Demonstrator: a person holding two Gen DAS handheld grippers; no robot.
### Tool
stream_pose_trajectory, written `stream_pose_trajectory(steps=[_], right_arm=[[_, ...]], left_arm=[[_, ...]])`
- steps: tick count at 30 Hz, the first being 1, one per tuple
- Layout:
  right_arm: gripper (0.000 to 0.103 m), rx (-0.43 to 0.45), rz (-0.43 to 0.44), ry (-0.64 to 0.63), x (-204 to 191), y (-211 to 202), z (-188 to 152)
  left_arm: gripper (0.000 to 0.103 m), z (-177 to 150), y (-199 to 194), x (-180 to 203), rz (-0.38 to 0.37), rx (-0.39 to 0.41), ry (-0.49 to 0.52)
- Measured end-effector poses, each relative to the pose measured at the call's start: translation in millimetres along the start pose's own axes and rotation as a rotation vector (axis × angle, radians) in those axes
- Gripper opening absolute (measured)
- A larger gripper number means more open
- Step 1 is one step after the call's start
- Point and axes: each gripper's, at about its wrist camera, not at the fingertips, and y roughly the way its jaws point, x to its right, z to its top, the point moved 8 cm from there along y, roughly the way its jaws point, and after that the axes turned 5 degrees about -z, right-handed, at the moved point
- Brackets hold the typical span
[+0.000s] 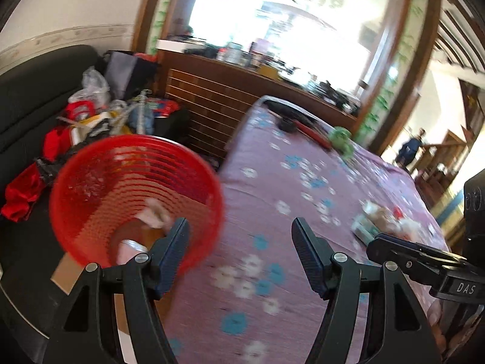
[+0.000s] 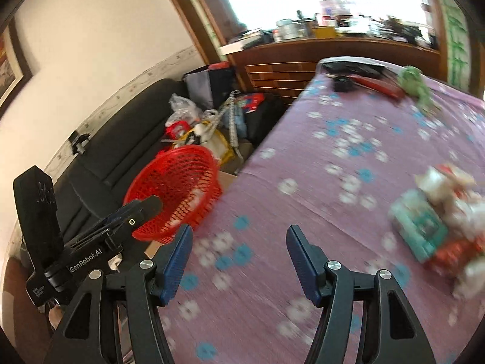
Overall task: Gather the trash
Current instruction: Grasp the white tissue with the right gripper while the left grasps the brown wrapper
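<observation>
A red mesh basket (image 1: 133, 194) stands beside the left edge of the table and holds crumpled white paper (image 1: 156, 212). It also shows in the right wrist view (image 2: 175, 188). A pile of trash (image 2: 439, 221), with a teal box, white wrappers and red packaging, lies on the purple flowered tablecloth (image 2: 333, 182) at the right; it also shows in the left wrist view (image 1: 385, 218). My left gripper (image 1: 239, 236) is open and empty over the table edge next to the basket. My right gripper (image 2: 239, 242) is open and empty above the cloth, left of the pile.
A dark sofa (image 2: 115, 139) with bags and clutter (image 2: 206, 121) lies behind the basket. A green cloth (image 2: 415, 85), a red tool (image 2: 379, 86) and a black item (image 2: 351, 68) lie at the table's far end. A wooden counter (image 2: 318, 51) stands beyond.
</observation>
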Motion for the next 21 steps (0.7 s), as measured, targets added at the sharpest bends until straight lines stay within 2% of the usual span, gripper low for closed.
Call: stream_pose_trajectory(steps=[8, 10, 13, 16, 21], right_arm=[[0.069, 0.080, -0.145, 0.119, 98, -61, -24], [0.071, 0.096, -0.215, 0.164, 132, -75, -29], [0.074, 0.111, -0.365, 0.222, 185, -91, -37], [0.077, 0.098, -0.445, 0.220, 212, -90, -42], [0.077, 0.060, -0.471, 0.189, 231, -71, -46]], left_arm=[[0.069, -23, 22, 73, -0.075, -0.076, 0.110], [0.070, -29, 27, 90, -0.090, -0.095, 0.137], [0.071, -36, 34, 112, -0.113, -0.121, 0.167], [0.072, -42, 39, 132, -0.128, -0.141, 0.193], [0.075, -49, 43, 158, -0.147, -0.166, 0.241]])
